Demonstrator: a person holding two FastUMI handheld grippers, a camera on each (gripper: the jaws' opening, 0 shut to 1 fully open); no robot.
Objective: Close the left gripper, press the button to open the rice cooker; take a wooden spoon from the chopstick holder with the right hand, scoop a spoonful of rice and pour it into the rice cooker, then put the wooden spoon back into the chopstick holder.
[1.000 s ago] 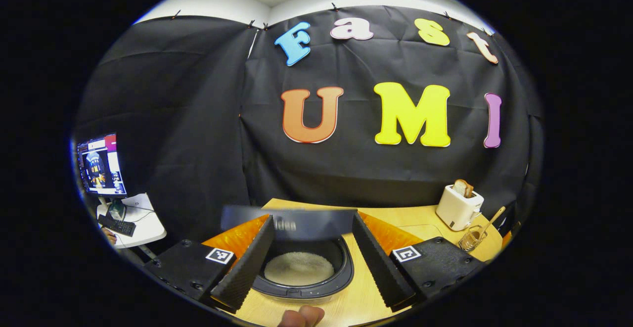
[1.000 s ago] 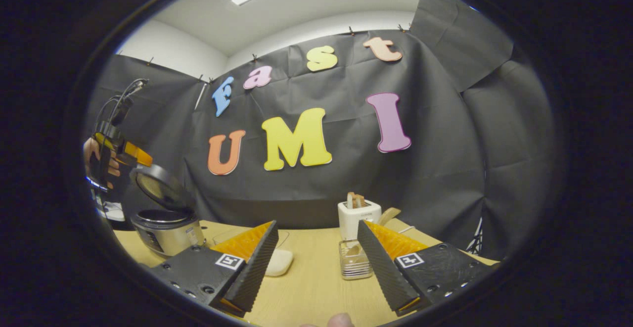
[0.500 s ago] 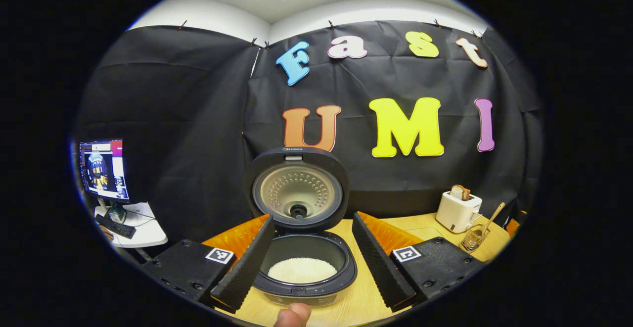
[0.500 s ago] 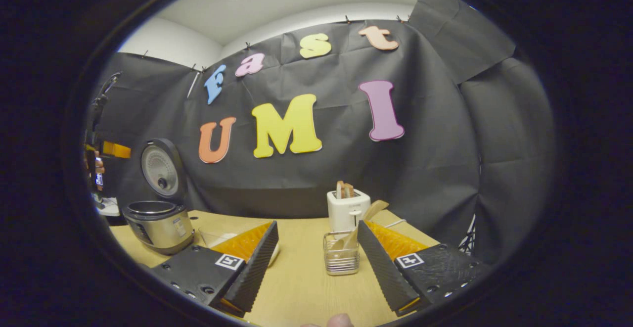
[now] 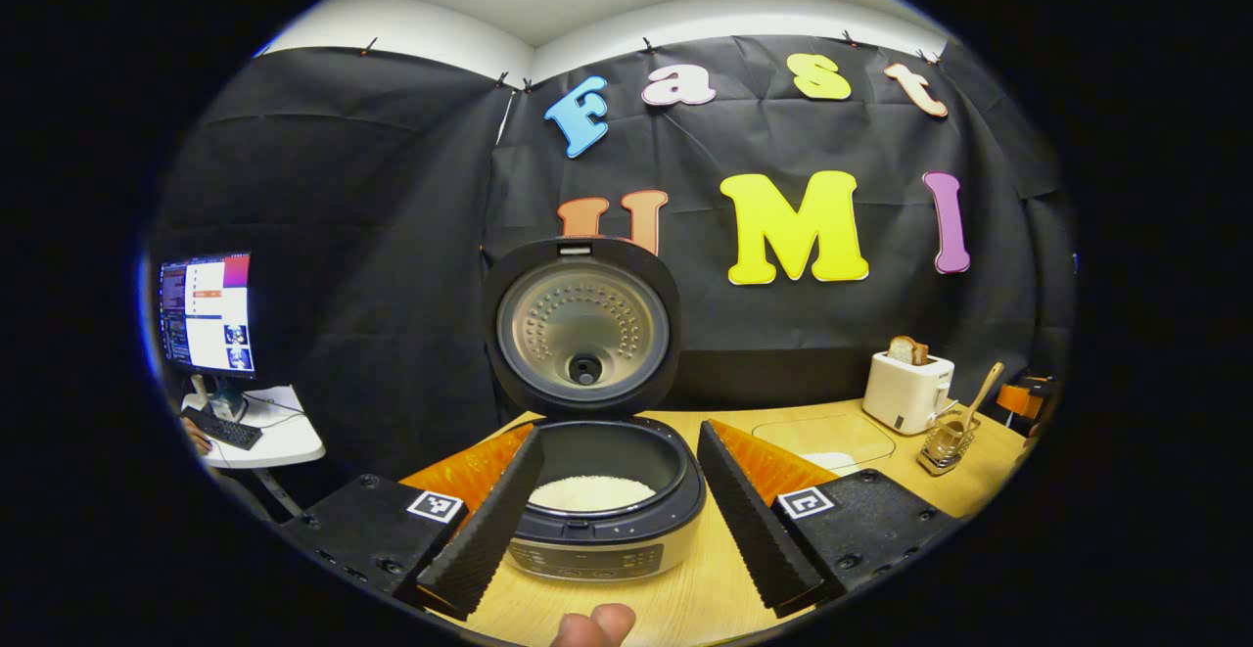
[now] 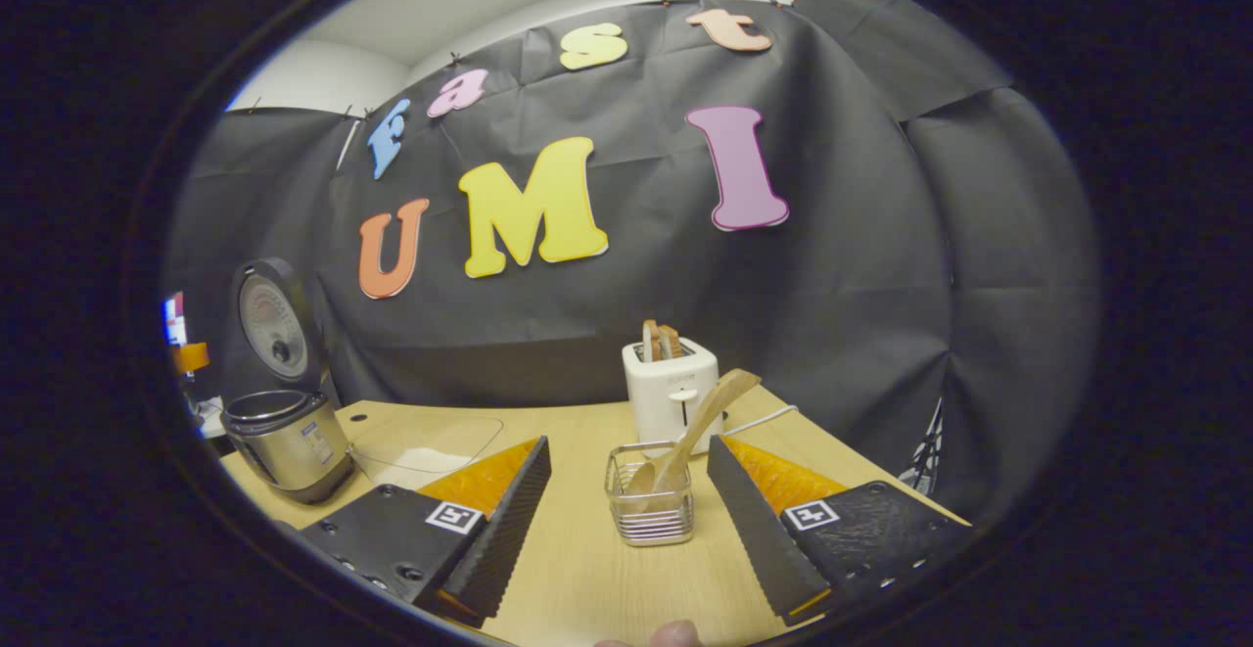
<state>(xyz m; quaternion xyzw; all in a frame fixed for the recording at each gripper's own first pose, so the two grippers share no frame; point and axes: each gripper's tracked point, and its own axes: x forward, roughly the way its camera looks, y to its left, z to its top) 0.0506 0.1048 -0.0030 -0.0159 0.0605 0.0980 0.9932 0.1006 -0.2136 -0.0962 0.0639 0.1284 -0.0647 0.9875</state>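
Note:
The rice cooker (image 5: 585, 557) stands right in front of my left gripper (image 5: 619, 432), its lid (image 5: 583, 332) upright and white rice in the pot (image 5: 592, 492). The left gripper is open and holds nothing, its fingers framing the pot from nearer the camera. In the right gripper view, the wire chopstick holder (image 6: 649, 507) stands just ahead between the fingers of my open right gripper (image 6: 626, 445). The wooden spoon (image 6: 703, 422) leans out of it to the right. The cooker (image 6: 286, 441) sits at the table's far left there.
A white toaster (image 6: 671, 388) with bread stands behind the holder, near the table's back edge. A clear shallow dish with rice (image 5: 824, 443) lies between cooker and toaster. A monitor (image 5: 208, 314) and keyboard sit on a side desk to the left. Black cloth walls the booth.
The cooker lid swung up from half-open to fully upright. My left gripper drew back, so the cooker's front panel shows. My right gripper came closer to the chopstick holder.

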